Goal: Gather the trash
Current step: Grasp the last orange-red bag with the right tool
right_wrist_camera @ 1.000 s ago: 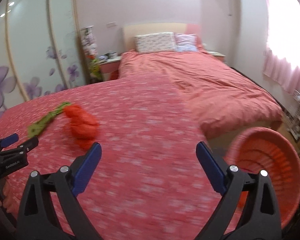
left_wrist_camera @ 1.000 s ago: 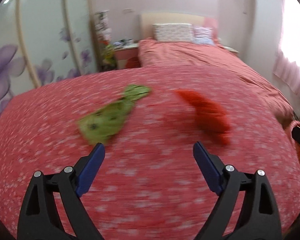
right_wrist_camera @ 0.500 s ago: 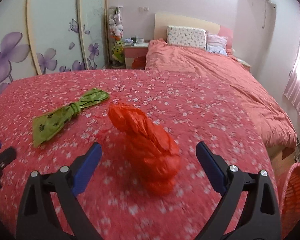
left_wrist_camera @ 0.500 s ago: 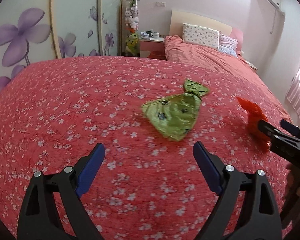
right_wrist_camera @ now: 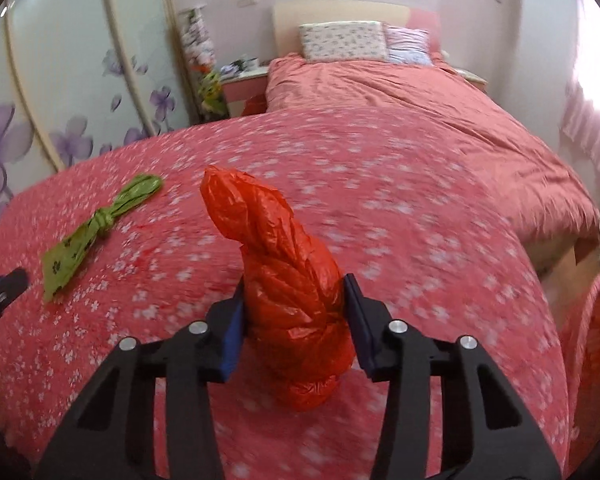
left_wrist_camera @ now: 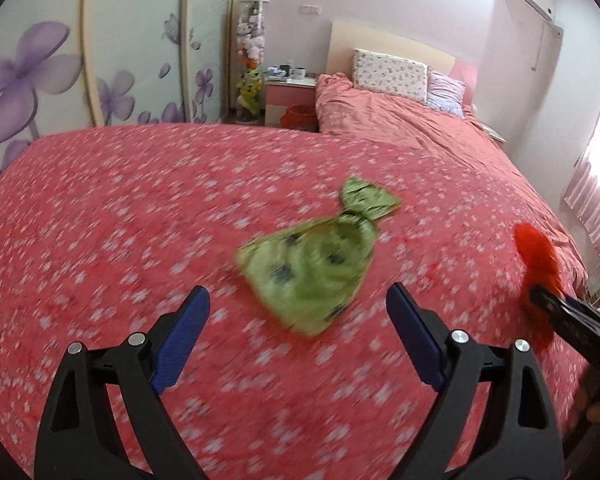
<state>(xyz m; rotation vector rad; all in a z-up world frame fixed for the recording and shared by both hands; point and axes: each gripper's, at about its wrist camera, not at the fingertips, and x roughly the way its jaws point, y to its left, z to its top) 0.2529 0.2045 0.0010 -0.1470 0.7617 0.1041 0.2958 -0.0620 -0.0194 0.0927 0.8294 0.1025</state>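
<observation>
Compared with half a second earlier, the right gripper [right_wrist_camera: 294, 312] has narrowed: its jaws, then spread wide either side of the red plastic bag [right_wrist_camera: 284, 276], are now closing, and both blue pads [right_wrist_camera: 233, 334] press the bag's sides. The bag lies on the flowered red bedspread [right_wrist_camera: 400, 208]. In the left wrist view, the green knotted bag [left_wrist_camera: 316, 264] has shifted nearer to the left gripper [left_wrist_camera: 300, 336], whose jaws stand wide apart with nothing between them; the bag lies just ahead of the fingertips, untouched.

The bedspread is unobstructed around both bags. Its right edge drops off near a red ribbed basket [right_wrist_camera: 592, 364] on the floor. A second bed [right_wrist_camera: 420, 112] adjoins beyond.

Both grippers point forward and downward at the bedspread.
</observation>
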